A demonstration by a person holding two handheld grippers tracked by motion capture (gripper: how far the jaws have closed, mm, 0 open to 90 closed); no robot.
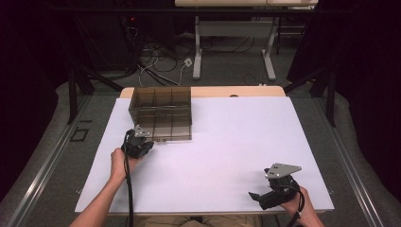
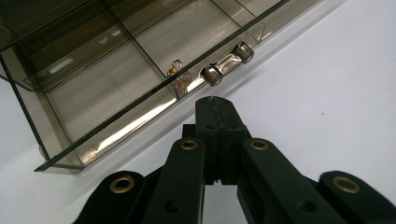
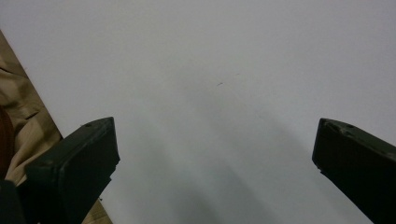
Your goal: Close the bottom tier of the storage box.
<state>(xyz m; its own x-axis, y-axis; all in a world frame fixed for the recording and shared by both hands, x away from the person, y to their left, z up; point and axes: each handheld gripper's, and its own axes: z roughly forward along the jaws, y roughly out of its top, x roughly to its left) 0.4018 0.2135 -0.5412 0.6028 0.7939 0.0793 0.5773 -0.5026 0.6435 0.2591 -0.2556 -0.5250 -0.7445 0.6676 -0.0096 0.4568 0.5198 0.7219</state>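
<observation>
Nearest to us, the right hand-held gripper [image 1: 257, 195] rests low over the bench [image 1: 227, 142], its jaws spread wide with nothing between them. We hold the left hand-held gripper [image 2: 215, 100] just in front of a smoky see-through box [image 1: 161, 113], its jaws pressed together on nothing, tips just short of the box's shiny handle [image 2: 227, 63]. We see the box at the far left of the bench, split into several compartments by thin walls. Most compartments look bare; in the one just behind the front wall, close to the handle, we make out a small gold-coloured piece [image 2: 175, 69], too small to identify.
</observation>
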